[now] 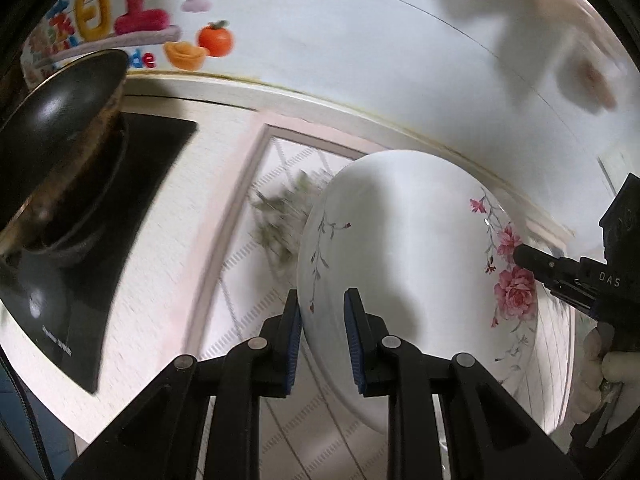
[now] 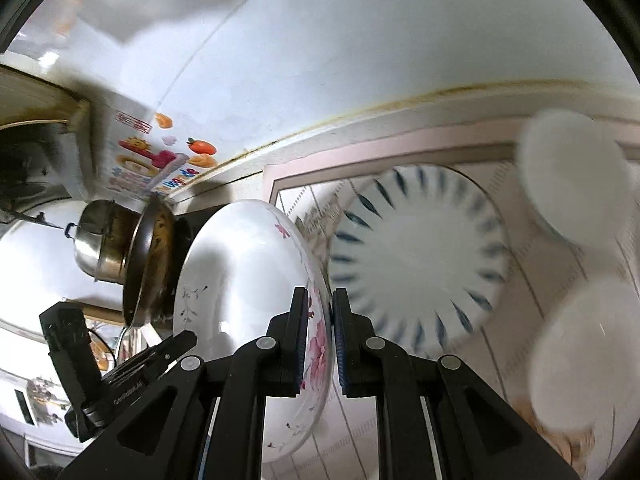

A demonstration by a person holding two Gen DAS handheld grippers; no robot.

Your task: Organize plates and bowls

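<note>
Left wrist view showed the floral plate (image 1: 400, 248) held tilted above the table (image 1: 152, 280), empty, its near rim between the left gripper (image 1: 322, 340) fingers (image 1: 294, 344), which stood a little apart; whether both pads touched the rim could not be told. At the plate's far rim the right gripper (image 1: 560, 276) reached in. A dark pan (image 1: 60, 120) sat on a black stove (image 1: 100, 220) at the table's left edge, its contents hidden.

Right wrist view showed the right gripper (image 2: 320, 340) fingers (image 2: 301, 344) closed narrowly on the floral plate (image 2: 240, 280) at its pink-flowered rim, the left gripper (image 2: 168, 348) opposite. Only this view showed one blue-striped plate (image 2: 420, 264) lying empty on the placemat (image 2: 540, 320), two blurred white bowls (image 2: 576, 180) near the table's right edge, and one steel pot (image 2: 100, 248) behind the pan (image 2: 152, 256). Counted: two plates, two bowls.
</note>
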